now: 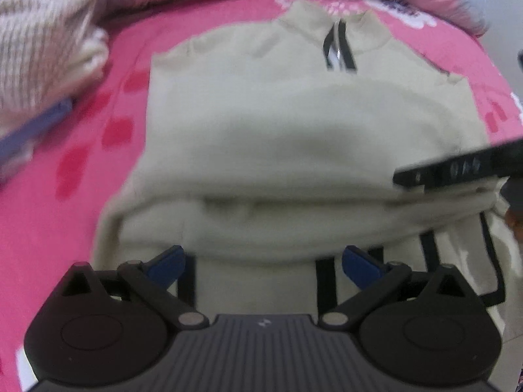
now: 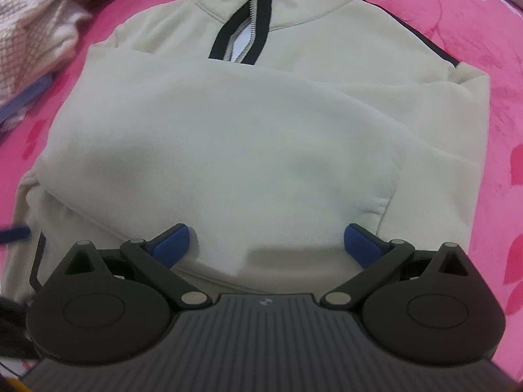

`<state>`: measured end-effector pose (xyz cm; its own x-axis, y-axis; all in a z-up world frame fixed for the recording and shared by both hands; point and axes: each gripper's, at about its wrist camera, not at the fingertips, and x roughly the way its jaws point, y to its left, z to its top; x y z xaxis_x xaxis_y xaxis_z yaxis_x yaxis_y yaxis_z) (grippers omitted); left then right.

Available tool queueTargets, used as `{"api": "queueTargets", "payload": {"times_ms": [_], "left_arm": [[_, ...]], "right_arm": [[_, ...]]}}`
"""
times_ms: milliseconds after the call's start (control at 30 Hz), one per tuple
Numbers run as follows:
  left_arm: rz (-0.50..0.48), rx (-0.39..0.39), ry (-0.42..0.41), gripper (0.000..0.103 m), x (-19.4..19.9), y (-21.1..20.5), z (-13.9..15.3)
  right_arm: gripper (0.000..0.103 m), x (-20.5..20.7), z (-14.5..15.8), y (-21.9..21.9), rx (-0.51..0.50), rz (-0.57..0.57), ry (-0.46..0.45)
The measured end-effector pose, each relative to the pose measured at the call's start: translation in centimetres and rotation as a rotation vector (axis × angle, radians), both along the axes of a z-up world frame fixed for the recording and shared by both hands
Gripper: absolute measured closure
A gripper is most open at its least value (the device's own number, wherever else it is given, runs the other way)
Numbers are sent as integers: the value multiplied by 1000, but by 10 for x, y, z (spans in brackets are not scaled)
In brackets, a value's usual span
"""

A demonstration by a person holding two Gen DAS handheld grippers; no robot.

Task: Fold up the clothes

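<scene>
Sweatshirt point(image 2: 248, 137), pale beige with a black-edged zip collar, lies flat on the pink flowered bedspread point(image 2: 510, 104), sleeves folded across its chest. Left gripper point(image 1: 263, 261) and right gripper point(image 2: 266, 245) hover over its lower part, jaws wide apart, empty.

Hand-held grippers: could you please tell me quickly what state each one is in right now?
Left hand-held gripper: open, holding nothing.
Right hand-held gripper: open, holding nothing.
</scene>
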<state>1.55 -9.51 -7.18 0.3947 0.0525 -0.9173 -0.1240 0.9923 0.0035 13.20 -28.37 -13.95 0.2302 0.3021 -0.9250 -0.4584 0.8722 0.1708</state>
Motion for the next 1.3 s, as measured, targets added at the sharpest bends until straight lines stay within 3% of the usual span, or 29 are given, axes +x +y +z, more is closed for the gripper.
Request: {"api": "queueTargets", "payload": {"times_ms": [300, 433, 533, 600, 767, 867, 933, 1300], "left_arm": [[34, 8, -25, 0, 69, 10, 29], [113, 25, 28, 1, 98, 12, 25], [115, 60, 69, 2, 113, 11, 14], [88, 58, 80, 2, 119, 10, 6], [93, 30, 120, 2, 128, 12, -7], [77, 17, 156, 3, 133, 12, -16], [59, 11, 177, 3, 134, 13, -20], [-34, -6, 215, 3, 131, 16, -31]], "right_arm": [[1, 2, 2, 1, -21, 48, -1], [1, 3, 4, 0, -19, 66, 9], [2, 5, 10, -1, -15, 68, 7], [3, 5, 18, -2, -10, 67, -19], [3, 5, 47, -5, 0, 45, -187], [9, 13, 32, -2, -57, 29, -154], [21, 17, 16, 1, -96, 18, -104], [21, 4, 6, 12, -171, -83, -113]]}}
